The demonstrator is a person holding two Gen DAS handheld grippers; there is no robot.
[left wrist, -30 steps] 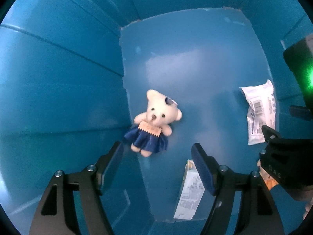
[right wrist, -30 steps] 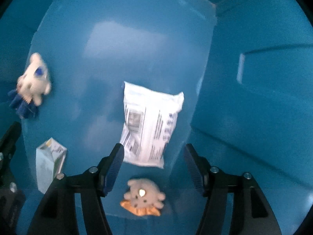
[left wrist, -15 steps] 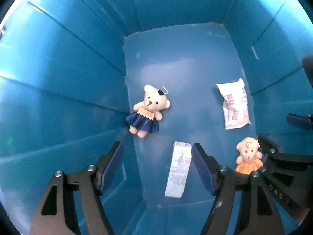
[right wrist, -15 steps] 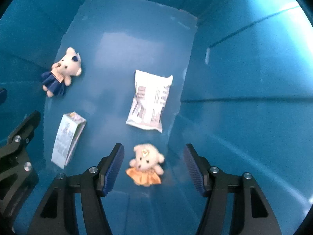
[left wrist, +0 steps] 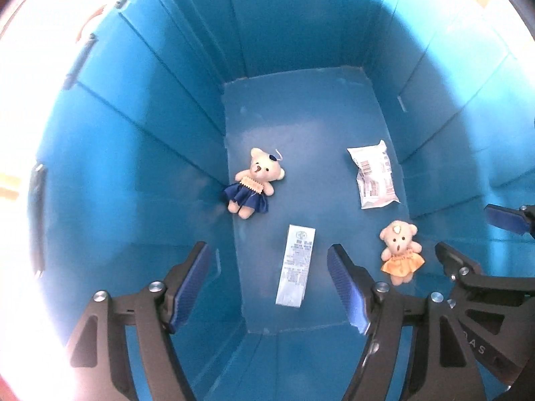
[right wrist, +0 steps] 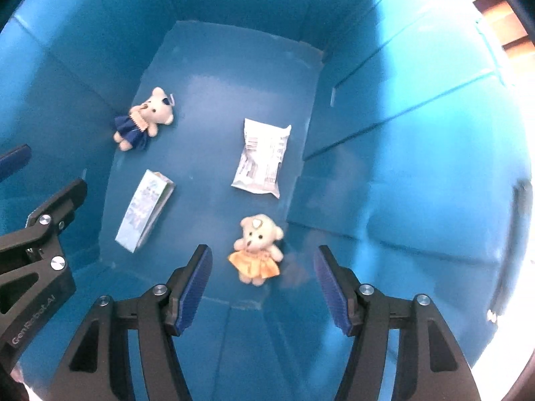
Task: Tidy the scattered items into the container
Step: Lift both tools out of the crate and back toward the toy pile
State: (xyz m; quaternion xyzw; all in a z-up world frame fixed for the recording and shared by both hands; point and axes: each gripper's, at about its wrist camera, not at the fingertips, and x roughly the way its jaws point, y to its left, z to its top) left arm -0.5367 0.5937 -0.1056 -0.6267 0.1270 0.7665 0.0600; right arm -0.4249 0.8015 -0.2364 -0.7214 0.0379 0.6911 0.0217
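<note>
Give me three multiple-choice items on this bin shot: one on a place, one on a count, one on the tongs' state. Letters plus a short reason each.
1. Where does the bear in the orange dress lie?
A. On the bin floor, nearest the right tongs
B. On top of the white packet
C. Outside the bin

2. How many items lie in the blue bin?
A. Two
B. Four
C. Six

3. What state are the right tongs in?
A. Shut on a bear
B. Shut on the carton
C. Open, holding nothing

Answers: 1 A, it lies alone on the floor just beyond their tips. 2 B, two bears, the white packet and the carton. 3 C, their pads stand apart with nothing touching them.
</note>
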